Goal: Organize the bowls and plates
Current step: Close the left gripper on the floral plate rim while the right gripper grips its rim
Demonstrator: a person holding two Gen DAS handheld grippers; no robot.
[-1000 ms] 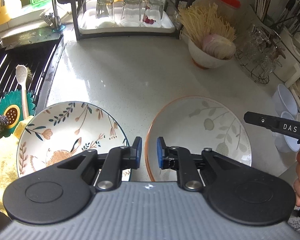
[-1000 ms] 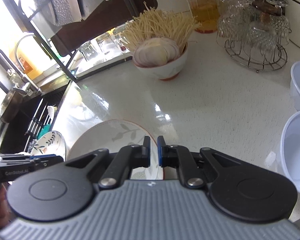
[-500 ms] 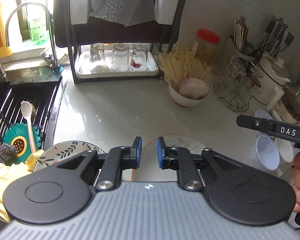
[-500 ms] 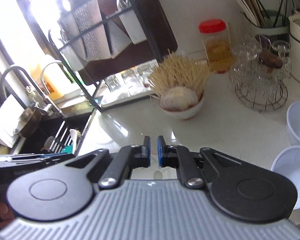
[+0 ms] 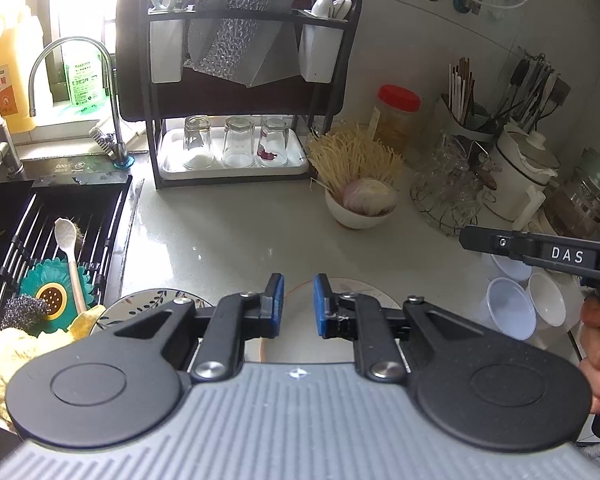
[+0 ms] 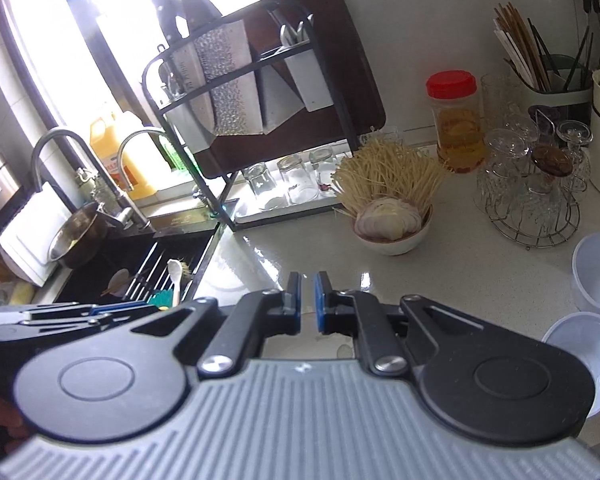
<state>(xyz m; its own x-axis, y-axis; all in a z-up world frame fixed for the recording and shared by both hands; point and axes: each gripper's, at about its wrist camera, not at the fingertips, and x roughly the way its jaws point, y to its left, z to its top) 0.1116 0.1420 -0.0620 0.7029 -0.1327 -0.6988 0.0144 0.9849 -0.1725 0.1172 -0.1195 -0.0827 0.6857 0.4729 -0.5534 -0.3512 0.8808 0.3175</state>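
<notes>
Two plates lie on the white counter just under my left gripper [image 5: 298, 304]: a floral plate [image 5: 156, 298] at the left and an orange-rimmed leaf plate [image 5: 364, 290] at the right, both mostly hidden by the gripper body. The left gripper's jaws stand a narrow gap apart with nothing between them, above the plates. My right gripper [image 6: 307, 300] has its jaws almost touching and holds nothing; it shows at the right of the left wrist view [image 5: 540, 252]. A sliver of the leaf plate [image 6: 308, 346] shows beneath it.
A white bowl of noodles and onion [image 5: 360, 208] stands mid-counter. A black dish rack [image 5: 236, 80] with three upturned glasses [image 5: 236, 144] is at the back. The sink [image 5: 52, 232] with a spoon and sponges is left. Plastic cups [image 5: 512, 308], a glass stand [image 6: 532, 196] and a red-lidded jar [image 6: 456, 120] are right.
Both grippers have risen and tilted up away from the counter, so the plates have slid down under the gripper bodies and the rack and wall fill the view. Jaw gaps look unchanged.
</notes>
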